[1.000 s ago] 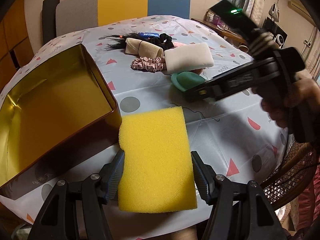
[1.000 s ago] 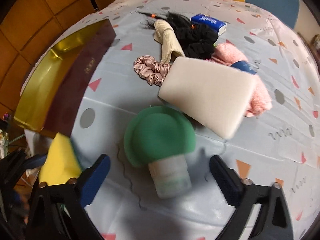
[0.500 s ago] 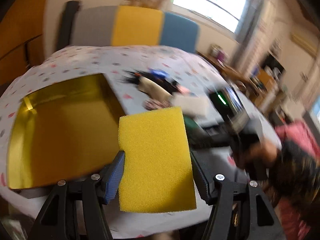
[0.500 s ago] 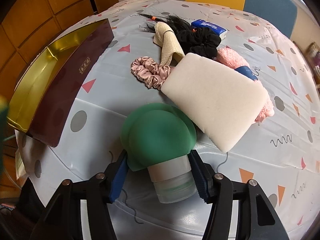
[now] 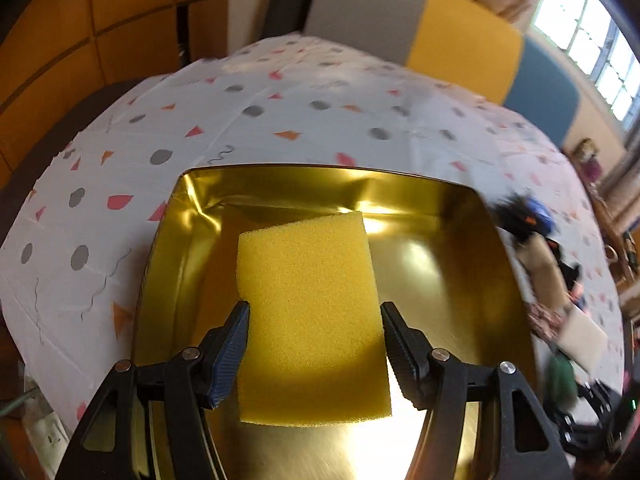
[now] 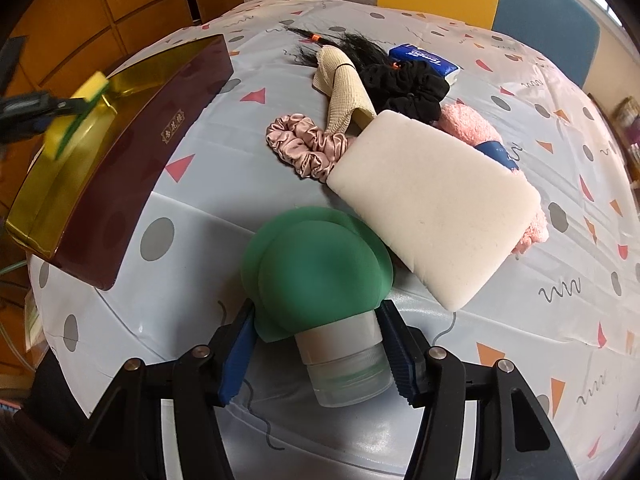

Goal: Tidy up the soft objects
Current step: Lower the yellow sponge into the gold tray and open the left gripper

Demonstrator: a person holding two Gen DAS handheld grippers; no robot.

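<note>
My left gripper (image 5: 314,344) is shut on a yellow sponge (image 5: 308,312) and holds it over the open gold tin (image 5: 460,208). In the right wrist view the sponge (image 6: 74,116) hangs above the tin (image 6: 120,160) at the far left. My right gripper (image 6: 316,344) is shut on a green squeeze bottle (image 6: 320,268) with a clear cap, on the tablecloth. Behind it lie a white foam block (image 6: 436,208), a pink satin scrunchie (image 6: 308,148), a beige cloth roll (image 6: 344,88), a black scrunchie (image 6: 408,88) and a pink fluffy cloth (image 6: 468,124).
A blue tissue pack (image 6: 424,60) and black hair (image 6: 352,48) lie at the back of the pile. The tin has maroon outer walls. A grey, yellow and blue chair back (image 5: 440,40) stands behind the table. The table edge (image 6: 52,320) is near on the left.
My left gripper has carried the sponge from the tablecloth up and over the gold tin. My right gripper has closed on the green bottle.
</note>
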